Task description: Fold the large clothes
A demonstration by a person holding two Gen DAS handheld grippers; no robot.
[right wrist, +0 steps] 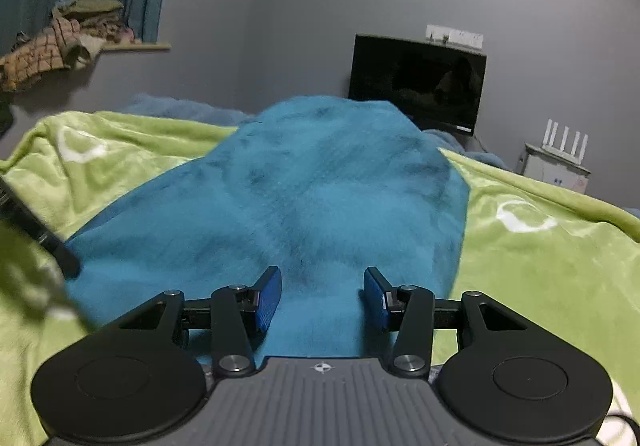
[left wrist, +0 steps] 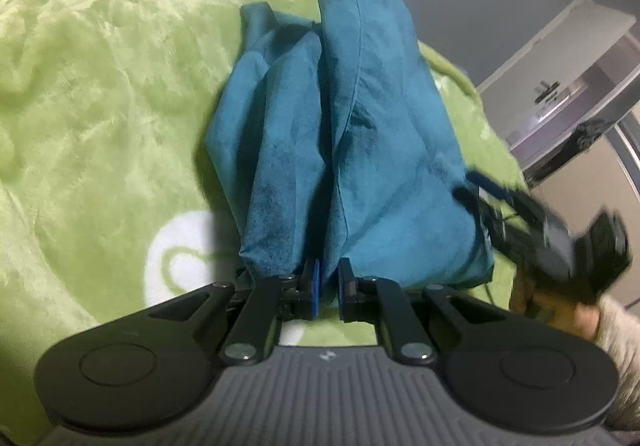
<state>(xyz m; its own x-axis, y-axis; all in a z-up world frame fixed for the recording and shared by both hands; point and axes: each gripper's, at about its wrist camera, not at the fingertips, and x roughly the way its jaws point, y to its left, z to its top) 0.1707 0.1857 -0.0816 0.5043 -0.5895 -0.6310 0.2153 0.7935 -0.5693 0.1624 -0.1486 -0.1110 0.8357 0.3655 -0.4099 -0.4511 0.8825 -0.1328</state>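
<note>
A teal fleece garment (left wrist: 340, 133) lies bunched in long folds on a green plush blanket (left wrist: 100, 105). My left gripper (left wrist: 327, 286) is shut on the garment's near edge, cloth pinched between its blue pads. In the right wrist view the same garment (right wrist: 320, 185) spreads flat ahead. My right gripper (right wrist: 322, 298) is open, its blue pads wide apart just above the near part of the garment, holding nothing. The right gripper also shows blurred at the right of the left wrist view (left wrist: 552, 230).
The green blanket (right wrist: 540, 246) with white ring patterns covers the bed. A dark monitor (right wrist: 416, 81) stands by the grey wall behind it, a white router (right wrist: 564, 141) on a box at the right. A pile of clothes (right wrist: 60, 41) sits on a shelf at the left.
</note>
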